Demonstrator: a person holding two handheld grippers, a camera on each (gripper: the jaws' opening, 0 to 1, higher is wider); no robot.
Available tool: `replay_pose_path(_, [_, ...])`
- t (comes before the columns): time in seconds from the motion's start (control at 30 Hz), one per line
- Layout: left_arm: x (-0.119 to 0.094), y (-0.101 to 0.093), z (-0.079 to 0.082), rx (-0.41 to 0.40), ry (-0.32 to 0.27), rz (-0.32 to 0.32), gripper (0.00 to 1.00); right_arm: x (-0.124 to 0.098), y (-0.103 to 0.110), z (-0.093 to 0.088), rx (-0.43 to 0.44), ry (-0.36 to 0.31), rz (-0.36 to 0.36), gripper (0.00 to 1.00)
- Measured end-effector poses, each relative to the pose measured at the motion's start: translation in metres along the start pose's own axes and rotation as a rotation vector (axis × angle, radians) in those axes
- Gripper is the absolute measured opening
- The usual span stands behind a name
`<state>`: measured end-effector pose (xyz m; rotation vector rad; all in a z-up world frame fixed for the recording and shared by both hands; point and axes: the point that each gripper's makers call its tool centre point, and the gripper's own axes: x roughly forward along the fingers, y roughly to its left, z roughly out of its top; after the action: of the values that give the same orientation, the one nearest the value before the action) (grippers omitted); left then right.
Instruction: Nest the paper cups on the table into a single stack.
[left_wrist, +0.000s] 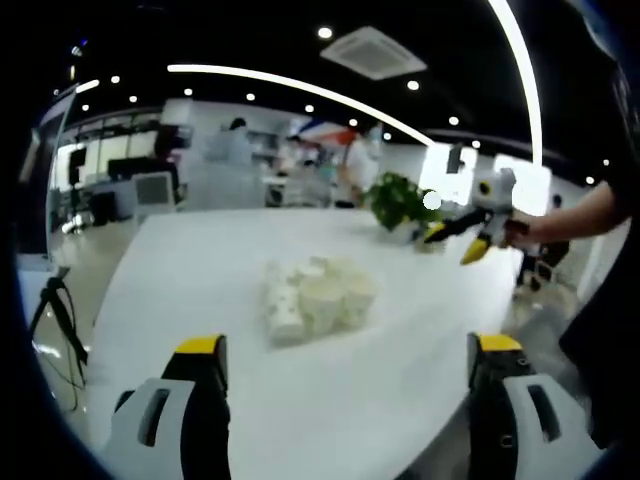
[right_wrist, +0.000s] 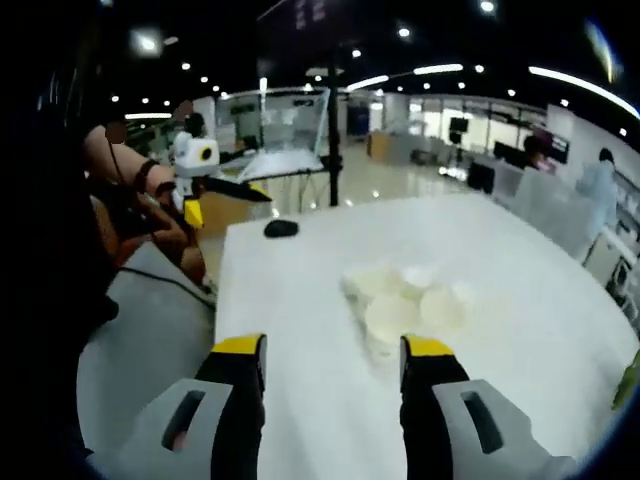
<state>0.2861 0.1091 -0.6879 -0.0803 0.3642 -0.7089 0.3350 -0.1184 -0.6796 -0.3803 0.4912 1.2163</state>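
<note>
The left claw (left_wrist: 345, 355) hangs above the near edge of the white worktop (left_wrist: 200, 270), its two yellow-tipped jaws spread wide apart and gripping nothing. Straight ahead of it, between the lines of its jaws and well beyond their tips, the paper cups (left_wrist: 318, 297) sit bunched together in a tight cluster on the worktop, blurred, so their number and which way up they stand cannot be told. Further ahead and to that claw's right, the right claw (left_wrist: 448, 240) is held in a hand (left_wrist: 520, 230) over the far side of the worktop, close to a green potted plant (left_wrist: 398, 200).

In the right gripper view, the right claw (right_wrist: 333, 360) is likewise released, jaws parted with bare worktop (right_wrist: 290, 320) between them. The paper cups (right_wrist: 405, 298) lie just ahead of its right jaw, slightly to the right. Far ahead on its left, the left claw (right_wrist: 225, 190) shows beyond the worktop's edge, with a small dark object (right_wrist: 281, 228) on the worktop near it.
</note>
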Motion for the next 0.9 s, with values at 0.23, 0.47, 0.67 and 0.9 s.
replay_pose_path(0.23, [-0.002,-0.001,-0.003,-0.005,0.004,0.001,1.00,0.011,-0.013,0.004,-0.063,0.051,0.009,0.49])
replay_pose_path(0.47, [-0.002,0.001,-0.003,-0.023,-0.008,0.006,1.00,0.023,-0.012,0.003,-0.116,0.092,0.061,0.45])
replay_pose_path(0.67, [-0.002,-0.001,-0.011,-0.025,0.011,0.003,1.00,0.036,-0.015,0.001,-0.149,0.124,0.087,0.43])
replay_pose_path(0.9, [-0.001,-0.004,-0.013,-0.029,0.012,-0.004,1.00,0.048,-0.018,-0.002,-0.185,0.165,0.108,0.40])
